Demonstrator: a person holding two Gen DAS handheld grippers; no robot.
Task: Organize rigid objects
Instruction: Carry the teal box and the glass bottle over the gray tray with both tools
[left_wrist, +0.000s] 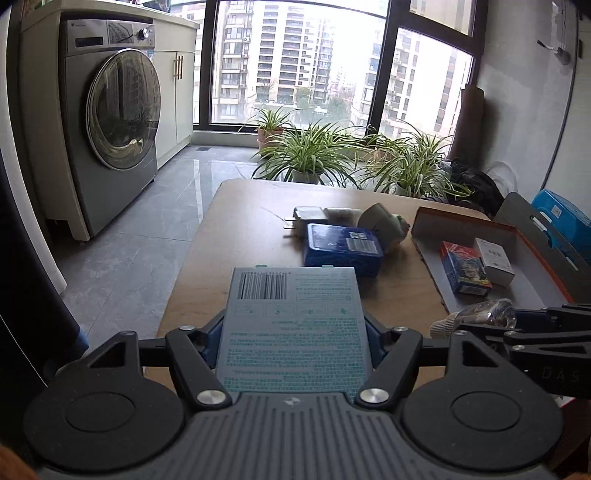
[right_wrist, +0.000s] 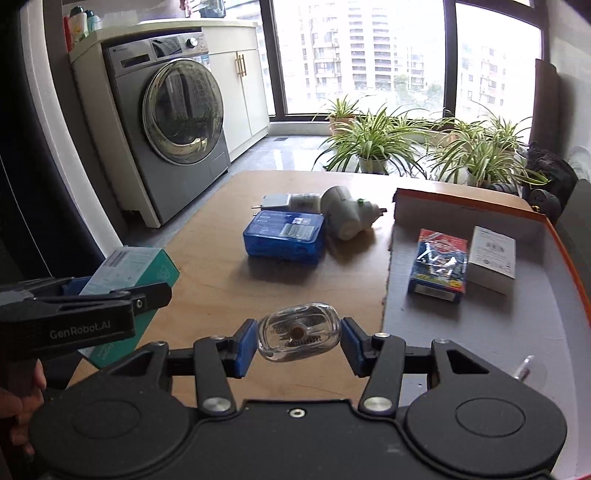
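Note:
My left gripper (left_wrist: 293, 332) is shut on a pale teal box (left_wrist: 293, 325) with a barcode, held above the wooden table's near left part; the box also shows in the right wrist view (right_wrist: 129, 269). My right gripper (right_wrist: 298, 341) is shut on a small clear glass bottle (right_wrist: 298, 336), held above the table beside the tray; the bottle shows in the left wrist view (left_wrist: 480, 315). A grey tray with an orange rim (right_wrist: 480, 332) holds a blue card pack (right_wrist: 437, 266) and a white box (right_wrist: 491, 258).
On the wooden table (right_wrist: 221, 280) lie a blue case (right_wrist: 284, 236), a white plug adapter (right_wrist: 345, 216) and a small charger (right_wrist: 286, 201). A washing machine (right_wrist: 173, 125) stands at the left. Potted plants (right_wrist: 373, 144) line the window behind the table.

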